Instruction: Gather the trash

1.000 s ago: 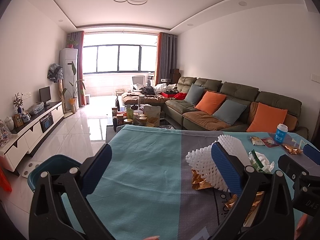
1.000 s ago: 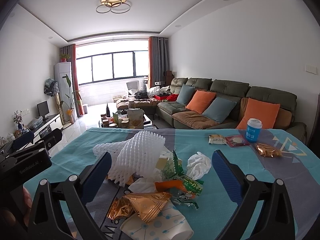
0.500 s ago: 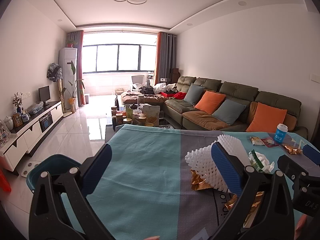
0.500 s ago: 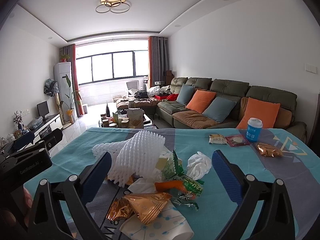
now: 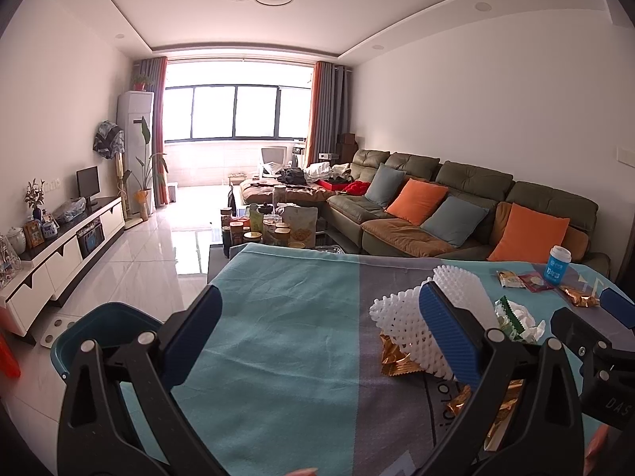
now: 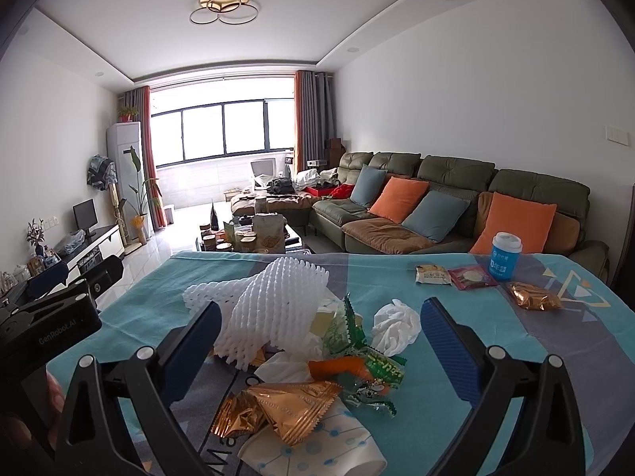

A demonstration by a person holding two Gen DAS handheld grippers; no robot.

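1. The right gripper [image 6: 319, 347] hangs with its jaws spread wide and nothing between them; its blue ribbed pads [image 6: 450, 351] sit on black plastic arms, poised above the trash pile on the table.
2. The left gripper [image 5: 317, 335] is likewise wide open and empty, over a bare stretch of tablecloth [image 5: 285, 317], with the pile off toward its right pad.
3. Directly ahead of the right gripper lies a white foam fruit net [image 6: 274, 309], soft, lattice-cut and bumpy, folded over itself into a hump.
4. Below it in the right view, nearest the camera, are crinkled gold foil wrappers [image 6: 293, 400], shiny and sharply creased, resting on a white paper cup [image 6: 317, 450] with a pale blue dotted pattern, lying on its side.
5. Beside these are a green and orange snack wrapper [image 6: 367, 365] with serrated edges, and a crumpled white tissue [image 6: 397, 327] balled up loosely just beyond it.
6. Farther right, apart from the pile, lie two flat sachets [image 6: 456, 277], another gold foil wrapper [image 6: 533, 295], and an upright blue paper cup with a white lid [image 6: 505, 256].
7. The tablecloth is woven fabric in teal and grey bands, slightly wrinkled.
8. A dark teal plastic bin [image 5: 103, 331] stands on the glossy tiled floor off the table's left edge, seen from the left view.
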